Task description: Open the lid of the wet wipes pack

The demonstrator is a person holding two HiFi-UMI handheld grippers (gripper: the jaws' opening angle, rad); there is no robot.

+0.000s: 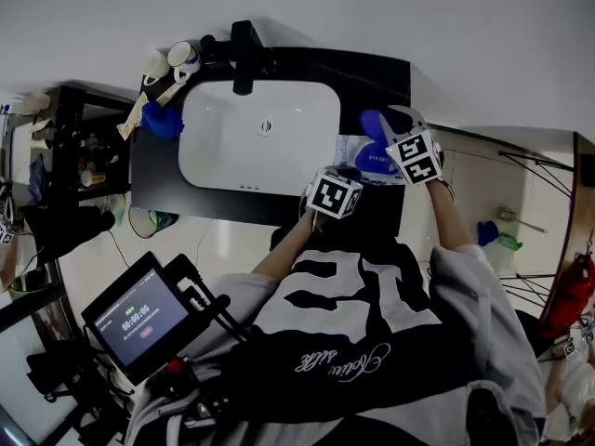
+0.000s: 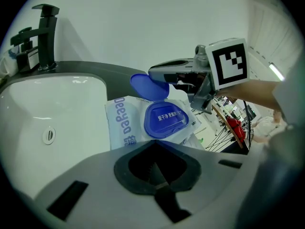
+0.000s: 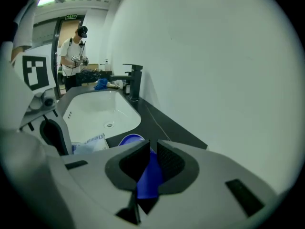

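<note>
Dark counter [image 1: 372, 72] beside a white sink [image 1: 251, 147] carries the wet wipes pack [image 2: 124, 123], its blue lid [image 2: 148, 86] raised. The right gripper [image 3: 152, 152] has its fingers clamped on the lid, while the left gripper [image 2: 155, 159], fingers closed and empty, sits just short of the pack.
</note>
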